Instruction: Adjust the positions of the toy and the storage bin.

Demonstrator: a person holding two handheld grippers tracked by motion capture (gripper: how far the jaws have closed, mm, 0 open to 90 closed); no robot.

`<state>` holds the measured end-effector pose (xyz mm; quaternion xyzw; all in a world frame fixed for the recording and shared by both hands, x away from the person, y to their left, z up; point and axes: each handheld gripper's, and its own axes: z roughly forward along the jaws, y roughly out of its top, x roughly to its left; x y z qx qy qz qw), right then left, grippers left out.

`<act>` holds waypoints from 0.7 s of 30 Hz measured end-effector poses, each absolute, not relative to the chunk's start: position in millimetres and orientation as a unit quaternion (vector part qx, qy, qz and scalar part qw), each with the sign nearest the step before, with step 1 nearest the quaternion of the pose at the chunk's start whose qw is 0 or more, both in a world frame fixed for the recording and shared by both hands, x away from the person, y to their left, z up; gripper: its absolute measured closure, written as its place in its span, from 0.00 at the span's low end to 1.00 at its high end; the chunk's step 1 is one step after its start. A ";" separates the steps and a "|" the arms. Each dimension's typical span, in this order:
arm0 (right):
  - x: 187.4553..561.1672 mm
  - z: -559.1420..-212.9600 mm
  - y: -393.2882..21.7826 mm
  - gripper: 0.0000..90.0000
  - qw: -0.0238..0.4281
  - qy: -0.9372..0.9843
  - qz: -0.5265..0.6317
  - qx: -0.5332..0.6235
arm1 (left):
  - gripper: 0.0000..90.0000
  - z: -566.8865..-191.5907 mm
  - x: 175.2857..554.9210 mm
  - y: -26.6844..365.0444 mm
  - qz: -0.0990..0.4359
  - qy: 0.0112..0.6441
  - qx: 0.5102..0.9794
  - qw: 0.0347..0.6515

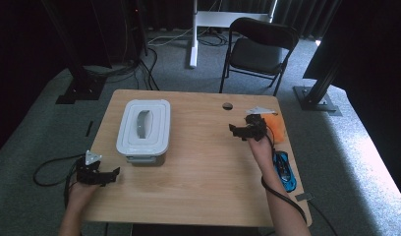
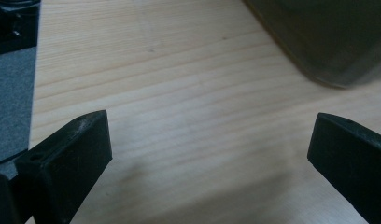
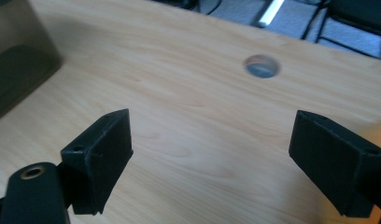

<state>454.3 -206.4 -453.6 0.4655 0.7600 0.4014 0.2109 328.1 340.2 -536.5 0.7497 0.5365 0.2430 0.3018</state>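
Left tool (image 1: 111, 173): you hold it at the near left corner of the table (image 1: 203, 172), pointing right toward the middle. In the left gripper view its jaws stand wide apart over bare wood, with nothing between them.
Blue object (image 1: 284, 170): lies along the near right edge of the table, just beside your right forearm. What it is cannot be told.
Box (image 1: 143, 129): a white, lidded container with a grey handle on top sits on the left half of the table, just beyond your left tool and apart from it. The lid is on. A dark corner of its wall shows at the upper right of the left gripper view (image 2: 328, 42) and at the upper left of the right gripper view (image 3: 16, 65).
Right tool (image 1: 235, 130): you hold it over the right half of the table, pointing left toward the box and well apart from it. Its jaws stand wide apart with nothing between them.
Orange object (image 1: 277, 125): rests at the right edge of the table, just behind your right hand.
Table hole (image 3: 261, 65): a round opening near the far edge, beyond the right tool.
Chair (image 1: 260, 46): a black chair stands on the floor past the far edge.
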 end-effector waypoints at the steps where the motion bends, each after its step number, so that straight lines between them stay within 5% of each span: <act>1: 454.5 -455.9 -201.4 0.14 0.207 0.761 0.404 0.463 | 0.00 -536.8 329.6 341.0 0.241 0.538 0.749 0.303; 21: 458.4 -505.2 -111.0 0.14 0.160 0.794 0.398 0.431 | 0.00 -534.0 372.2 346.8 0.253 0.537 0.751 0.288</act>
